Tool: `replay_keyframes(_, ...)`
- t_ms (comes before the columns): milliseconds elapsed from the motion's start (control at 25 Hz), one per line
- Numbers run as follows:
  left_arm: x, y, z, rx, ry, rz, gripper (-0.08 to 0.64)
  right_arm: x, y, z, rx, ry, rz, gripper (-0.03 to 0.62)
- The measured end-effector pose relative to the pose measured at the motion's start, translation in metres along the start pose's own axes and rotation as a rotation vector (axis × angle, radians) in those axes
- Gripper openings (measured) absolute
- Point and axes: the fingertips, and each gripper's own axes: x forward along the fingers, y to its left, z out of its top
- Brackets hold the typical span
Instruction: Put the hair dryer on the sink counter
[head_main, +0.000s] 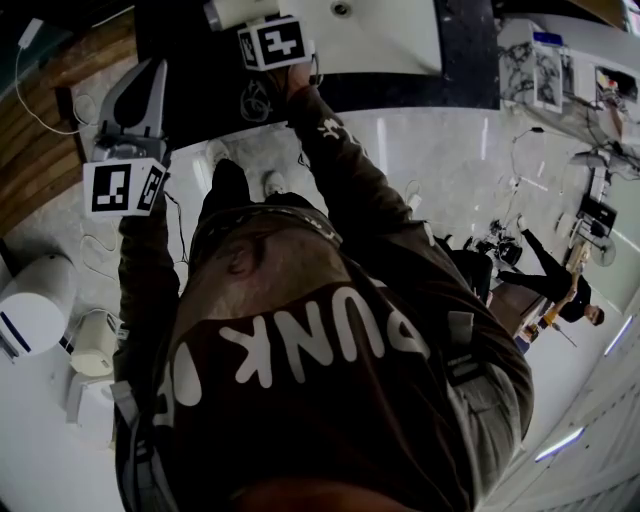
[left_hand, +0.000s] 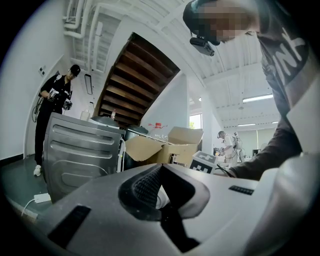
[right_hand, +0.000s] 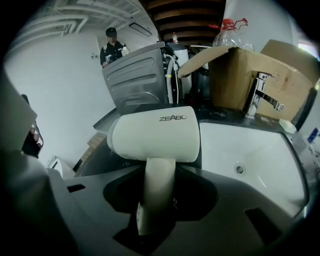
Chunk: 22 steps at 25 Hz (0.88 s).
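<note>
One step is in hand: the right hand-held gripper (right_hand: 156, 195) is clamping the hair dryer (right_hand: 156, 134) by its handle over the dark worktop (head_main: 470, 60) beside the sink (right_hand: 252, 150). What is probably coming next is lowering it, then letting go. The left hand-held gripper (left_hand: 159, 167) is sitting closed and empty.

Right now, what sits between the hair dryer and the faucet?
Right gripper view: only bare white basin and a strip of dark counter lie between the hair dryer and the faucet.
</note>
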Motion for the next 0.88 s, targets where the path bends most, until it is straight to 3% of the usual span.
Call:
replay_keyframes(600,0.001,-0.002,0.000,-0.013,-0.013,0.012,-0.006,0.016,-0.002,-0.009,0.030,0.101,0.010,0.168)
replay_keyframes(880,-0.002,-0.004,0.000,-0.012,-0.012,0.019,-0.006,0.015,0.000,-0.008,0.054,0.137,0.058,0.178)
